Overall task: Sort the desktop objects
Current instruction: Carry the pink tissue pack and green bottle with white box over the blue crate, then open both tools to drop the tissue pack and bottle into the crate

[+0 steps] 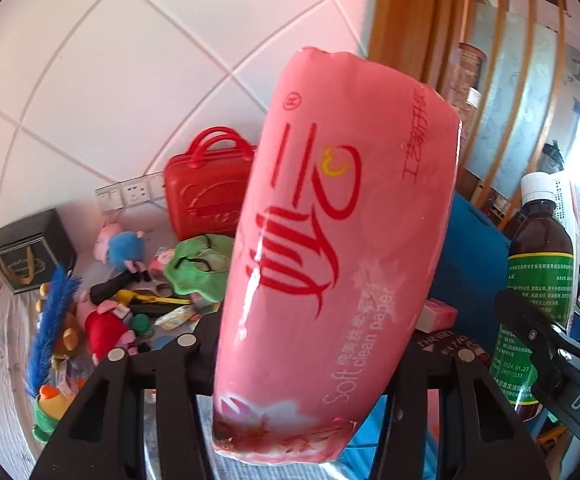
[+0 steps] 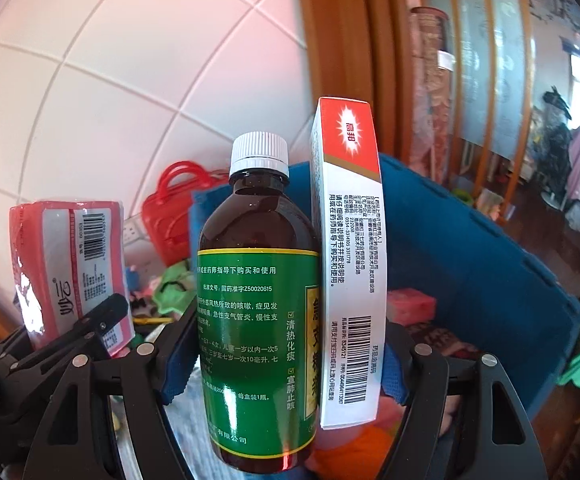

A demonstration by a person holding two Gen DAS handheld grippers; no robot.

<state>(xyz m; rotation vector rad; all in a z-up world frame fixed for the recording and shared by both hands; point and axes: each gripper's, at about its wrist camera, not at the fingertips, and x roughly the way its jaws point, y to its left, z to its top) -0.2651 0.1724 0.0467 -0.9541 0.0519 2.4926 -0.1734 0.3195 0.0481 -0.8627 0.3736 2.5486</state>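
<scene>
Toy-cluttered grey table (image 1: 5,360)

The pink tissue pack (image 1: 330,248) is hiding half the red case (image 1: 205,196) at centre-left; the brown bottle's (image 2: 257,300) base is blocking the lower-centre tabletop.

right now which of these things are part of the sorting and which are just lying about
In hand:
- pink tissue pack, in the left gripper
- brown medicine bottle and white medicine box, together in the right gripper
- blue bin, likely the destination

Lying about:
- red toy suitcase
- plush toys
- dark box
</scene>
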